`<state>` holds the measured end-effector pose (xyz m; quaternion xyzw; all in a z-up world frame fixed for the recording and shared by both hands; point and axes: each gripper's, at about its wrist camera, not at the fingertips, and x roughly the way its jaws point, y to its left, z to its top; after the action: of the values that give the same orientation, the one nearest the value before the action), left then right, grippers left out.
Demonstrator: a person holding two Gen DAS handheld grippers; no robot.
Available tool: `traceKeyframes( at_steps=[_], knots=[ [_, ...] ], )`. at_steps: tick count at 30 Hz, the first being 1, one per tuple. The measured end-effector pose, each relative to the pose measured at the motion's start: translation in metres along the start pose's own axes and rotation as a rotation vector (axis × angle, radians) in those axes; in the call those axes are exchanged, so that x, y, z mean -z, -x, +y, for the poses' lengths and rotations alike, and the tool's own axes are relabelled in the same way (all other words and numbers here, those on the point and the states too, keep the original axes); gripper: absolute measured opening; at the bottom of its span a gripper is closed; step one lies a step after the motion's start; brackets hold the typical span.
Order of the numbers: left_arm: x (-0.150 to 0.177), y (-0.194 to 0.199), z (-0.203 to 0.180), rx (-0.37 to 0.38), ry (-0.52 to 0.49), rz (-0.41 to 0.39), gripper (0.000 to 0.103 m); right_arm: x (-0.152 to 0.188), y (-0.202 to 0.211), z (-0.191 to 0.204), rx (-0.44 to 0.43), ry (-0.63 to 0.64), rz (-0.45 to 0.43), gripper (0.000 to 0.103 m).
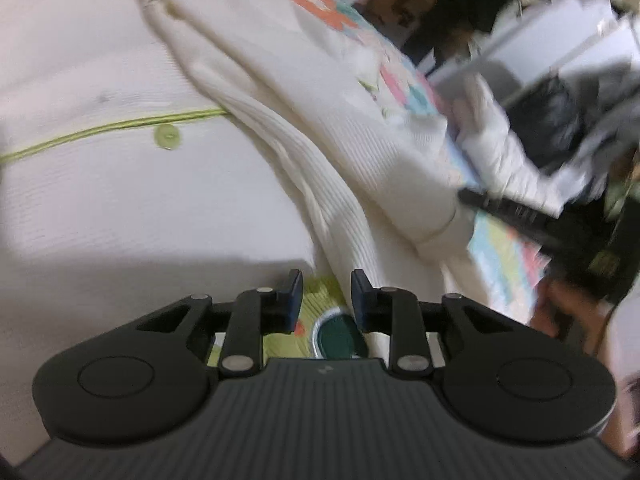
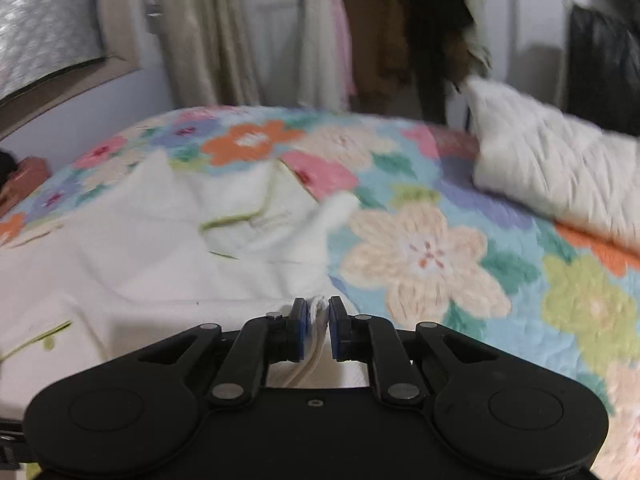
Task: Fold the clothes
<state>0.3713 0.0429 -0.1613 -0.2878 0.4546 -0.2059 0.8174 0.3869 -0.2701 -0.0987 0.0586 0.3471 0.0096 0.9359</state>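
The cream garment [image 2: 168, 248] with green piping lies spread on the flowered bedspread [image 2: 440, 240], its ribbed sleeve [image 1: 320, 184] draped across the body beside a green button [image 1: 167, 137]. The left gripper [image 1: 326, 300] has its fingers parted with nothing between them; only bedspread shows in the gap. The right gripper [image 2: 318, 332] has a cloth edge between its 2 fingers, but the pads look slightly off it, so I judge the hold loose. Risk: that edge slips free before the fold lands, or the loose sleeve slides and skews the crease.
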Motion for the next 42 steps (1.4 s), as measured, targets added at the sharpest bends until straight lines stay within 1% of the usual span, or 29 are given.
traceKeyframes(
  at_steps=[2, 3, 4, 6, 7, 8, 9, 10, 11, 12, 14, 16, 19, 21, 23, 24, 26, 28, 29, 33, 34, 35, 36, 39, 40, 41, 42],
  knots=[
    [-0.005, 0.004, 0.003, -0.005, 0.003, -0.024, 0.042, 0.005, 0.004, -0.005, -0.02, -0.059, -0.025, 0.027],
    [-0.008, 0.004, 0.003, 0.0, -0.005, -0.033, 0.044, 0.007, 0.01, -0.008, -0.027, -0.077, -0.043, 0.04],
    [-0.009, 0.003, 0.001, 0.008, -0.016, -0.039, 0.048, 0.01, 0.016, -0.01, -0.034, -0.092, -0.063, 0.045],
    [-0.012, -0.001, -0.006, 0.016, -0.046, -0.047, 0.052, 0.016, 0.028, -0.014, -0.049, -0.123, -0.101, 0.046],
    [-0.012, -0.006, -0.009, 0.012, -0.069, -0.048, 0.051, 0.019, 0.035, -0.017, -0.071, -0.137, -0.117, 0.046],
    [-0.011, -0.011, -0.013, -0.03, -0.104, -0.052, 0.039, 0.021, 0.041, -0.02, -0.095, -0.151, -0.132, 0.046],
    [-0.01, -0.017, -0.018, -0.093, -0.145, -0.058, 0.027, 0.023, 0.046, -0.022, -0.122, -0.153, -0.135, 0.046],
    [-0.009, -0.022, -0.021, -0.164, -0.175, -0.054, 0.012, 0.025, 0.051, -0.023, -0.15, -0.153, -0.135, 0.046],
    [-0.007, -0.024, -0.021, -0.192, -0.176, -0.052, 0.011, 0.028, 0.053, -0.023, -0.175, -0.149, -0.122, 0.046],
    [-0.005, -0.023, -0.019, -0.19, -0.16, -0.061, 0.01, 0.03, 0.055, -0.023, -0.2, -0.144, -0.107, 0.046],
    [-0.002, -0.018, -0.017, -0.215, -0.144, -0.073, 0.001, 0.037, 0.056, -0.02, -0.248, -0.125, -0.074, 0.046],
    [0.001, -0.012, -0.009, -0.235, -0.108, -0.083, 0.001, 0.043, 0.053, -0.013, -0.282, -0.087, -0.04, 0.046],
    [0.003, -0.001, 0.003, -0.201, -0.042, -0.081, 0.001, 0.049, 0.045, 0.002, -0.323, -0.017, 0.008, 0.046],
    [0.004, 0.004, 0.005, -0.183, -0.022, -0.079, 0.001, 0.049, 0.037, 0.01, -0.309, 0.013, 0.034, 0.046],
    [0.006, 0.012, 0.007, -0.173, -0.007, -0.08, 0.002, 0.05, 0.028, 0.016, -0.263, 0.023, 0.046, 0.048],
    [0.008, 0.015, 0.008, -0.169, -0.006, -0.078, 0.003, 0.05, 0.023, 0.019, -0.239, 0.027, 0.052, 0.052],
    [0.011, 0.019, 0.006, -0.167, -0.025, -0.061, 0.004, 0.056, 0.014, 0.027, -0.14, 0.021, 0.096, 0.053],
    [0.016, 0.024, 0.005, -0.166, -0.056, -0.038, 0.004, 0.065, 0.013, 0.029, -0.097, 0.016, 0.094, 0.054],
    [0.019, 0.026, 0.005, -0.165, -0.059, -0.035, 0.004, 0.067, 0.014, 0.029, -0.095, 0.011, 0.076, 0.054],
    [0.026, 0.034, 0.008, -0.157, -0.044, -0.03, 0.004, 0.067, 0.021, 0.027, -0.157, 0.001, 0.002, 0.054],
    [0.027, 0.035, 0.008, -0.155, -0.041, -0.029, 0.004, 0.063, 0.021, 0.028, -0.169, 0.014, -0.008, 0.053],
    [0.028, 0.036, 0.008, -0.152, -0.038, -0.029, 0.004, 0.06, 0.021, 0.029, -0.182, 0.03, -0.017, 0.047],
    [0.029, 0.038, 0.008, -0.151, -0.037, -0.03, 0.004, 0.055, 0.02, 0.032, -0.186, 0.06, 0.007, 0.006],
    [0.033, 0.04, 0.004, -0.153, -0.06, -0.028, 0.004, 0.042, 0.041, 0.048, -0.258, 0.082, 0.074, 0.006],
    [0.034, 0.042, 0.002, -0.154, -0.08, -0.026, 0.005, 0.039, 0.051, 0.052, -0.284, 0.064, 0.093, 0.006],
    [0.035, 0.043, 0.0, -0.155, -0.105, -0.023, 0.01, 0.038, 0.06, 0.053, -0.314, 0.012, 0.123, 0.006],
    [0.036, 0.045, -0.001, -0.152, -0.121, -0.022, 0.012, 0.039, 0.065, 0.052, -0.339, -0.045, 0.152, 0.006]
  ],
)
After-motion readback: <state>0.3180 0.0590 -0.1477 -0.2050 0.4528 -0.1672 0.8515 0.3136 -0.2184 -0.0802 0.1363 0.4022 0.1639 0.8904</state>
